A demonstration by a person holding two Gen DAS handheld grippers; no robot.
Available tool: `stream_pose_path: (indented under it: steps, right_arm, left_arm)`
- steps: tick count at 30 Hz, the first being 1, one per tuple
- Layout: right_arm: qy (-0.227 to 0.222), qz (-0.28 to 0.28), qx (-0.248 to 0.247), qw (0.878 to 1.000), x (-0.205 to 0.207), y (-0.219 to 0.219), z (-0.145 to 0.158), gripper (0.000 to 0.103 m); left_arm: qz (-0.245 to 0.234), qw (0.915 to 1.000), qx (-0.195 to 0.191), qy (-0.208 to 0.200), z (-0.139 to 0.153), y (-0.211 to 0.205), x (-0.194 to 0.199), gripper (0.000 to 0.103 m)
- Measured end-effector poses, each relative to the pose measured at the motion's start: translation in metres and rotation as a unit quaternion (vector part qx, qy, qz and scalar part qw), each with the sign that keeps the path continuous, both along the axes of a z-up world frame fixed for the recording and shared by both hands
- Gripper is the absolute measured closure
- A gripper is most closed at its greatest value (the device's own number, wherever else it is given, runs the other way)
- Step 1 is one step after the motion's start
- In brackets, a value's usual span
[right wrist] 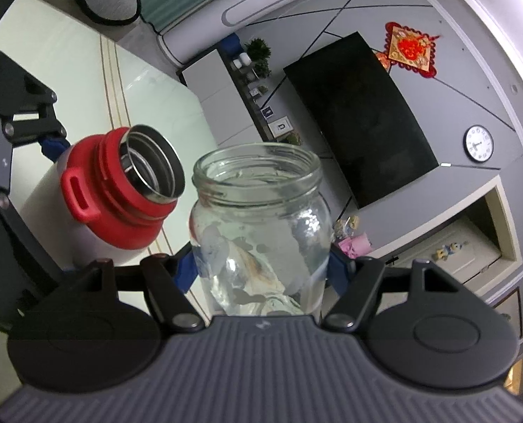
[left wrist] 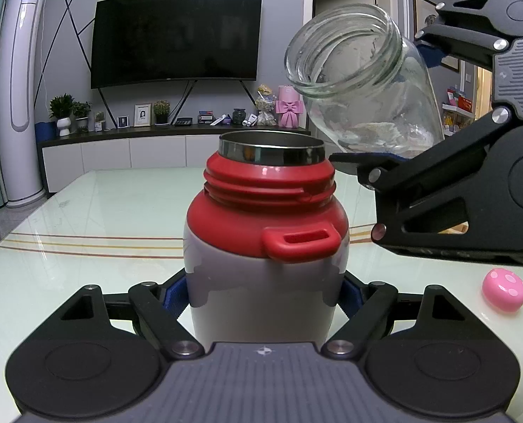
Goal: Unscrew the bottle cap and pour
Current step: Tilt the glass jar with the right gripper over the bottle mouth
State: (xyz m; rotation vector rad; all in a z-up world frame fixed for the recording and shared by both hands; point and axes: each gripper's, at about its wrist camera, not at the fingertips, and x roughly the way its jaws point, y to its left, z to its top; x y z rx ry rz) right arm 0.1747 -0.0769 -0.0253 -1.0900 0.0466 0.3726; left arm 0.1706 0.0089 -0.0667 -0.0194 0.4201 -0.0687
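Glass jar, uncapped, tilted with its mouth just above and beside the open steel mouth of the red-collared flask. Right gripper is clamped on the jar's lower body; left gripper is clamped on the flask, which stands on the table. We judge the glass rigid, slick and breakable (little liquid visible, so light); we would grip mid-body on the blue pads, never the threaded rim.

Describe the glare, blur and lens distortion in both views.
Left wrist view: fisheye bends the room's edges; the glossy pale table mirrors the room; the clear glass jar stays sharp. Right wrist view: scene rolled sideways, white glare top right; the red-collared steel flask is sharp.
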Motion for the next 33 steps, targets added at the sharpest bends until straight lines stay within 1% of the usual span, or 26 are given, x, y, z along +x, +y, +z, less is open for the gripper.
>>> stream_pose_path:
  steps: [13,33]
  right_arm:
    - [-0.025,0.015,-0.037,0.999,0.003,0.001,-0.004,0.033]
    - [-0.053,0.027,-0.072,0.996,0.003,0.007,-0.010,0.033]
  left_arm:
    - [0.001,1.0000,0.001,-0.001,0.001,-0.001,-0.001,0.020]
    - [0.000,1.0000,0.001,-0.001,0.001,-0.001,-0.002,0.019]
